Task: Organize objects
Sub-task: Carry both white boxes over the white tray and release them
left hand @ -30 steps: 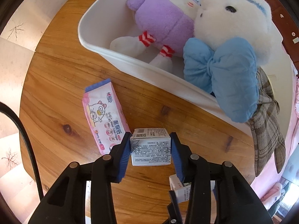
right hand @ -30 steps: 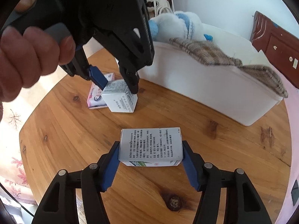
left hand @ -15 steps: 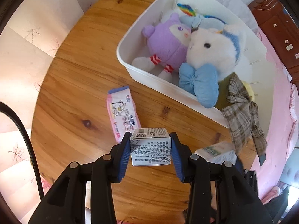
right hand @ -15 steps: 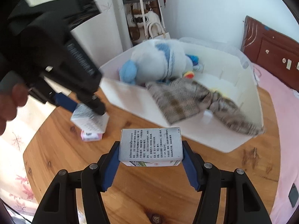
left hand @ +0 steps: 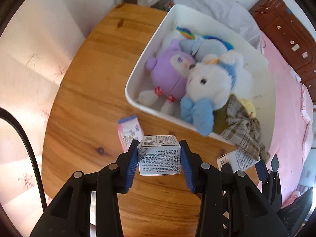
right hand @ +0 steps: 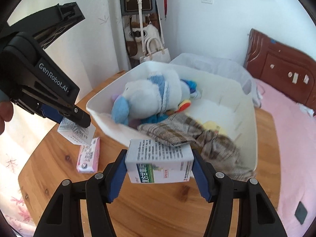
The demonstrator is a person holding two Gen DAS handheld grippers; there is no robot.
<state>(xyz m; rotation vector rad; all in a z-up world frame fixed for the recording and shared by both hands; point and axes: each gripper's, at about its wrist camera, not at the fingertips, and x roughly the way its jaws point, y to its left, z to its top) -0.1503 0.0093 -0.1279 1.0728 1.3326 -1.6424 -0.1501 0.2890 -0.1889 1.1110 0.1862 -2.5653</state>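
A small box point(left hand: 159, 158) is clamped in the left gripper point(left hand: 159, 159) and a green-labelled box point(right hand: 159, 163) in the right gripper point(right hand: 159, 165), both held clear of the table point(left hand: 94, 102) (presumably for dropping into the white bin point(right hand: 247, 130)).

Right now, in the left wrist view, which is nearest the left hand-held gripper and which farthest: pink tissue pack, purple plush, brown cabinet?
1. Pink tissue pack: on the table just beyond the left hand-held gripper, slightly left.
2. Purple plush: in the white bin, ahead.
3. Brown cabinet: far right, past the bin.
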